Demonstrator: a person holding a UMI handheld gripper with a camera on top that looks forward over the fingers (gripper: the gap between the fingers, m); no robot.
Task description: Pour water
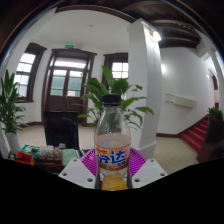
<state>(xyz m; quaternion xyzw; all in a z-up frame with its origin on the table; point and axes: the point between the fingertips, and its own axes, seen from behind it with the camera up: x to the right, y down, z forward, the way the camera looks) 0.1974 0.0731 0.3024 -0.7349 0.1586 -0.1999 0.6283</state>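
I'm seeing my gripper (113,165) closing both fingers on one bottle (113,148) of orange drink, its base cut off below, clutter behind it looking indistinct.

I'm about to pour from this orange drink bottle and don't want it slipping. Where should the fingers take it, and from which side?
Probably the straight labelled middle of the bottle, approached level from the camera's side. It stands upright between the fingers of the gripper; its neck narrows toward the cap, offering less hold.
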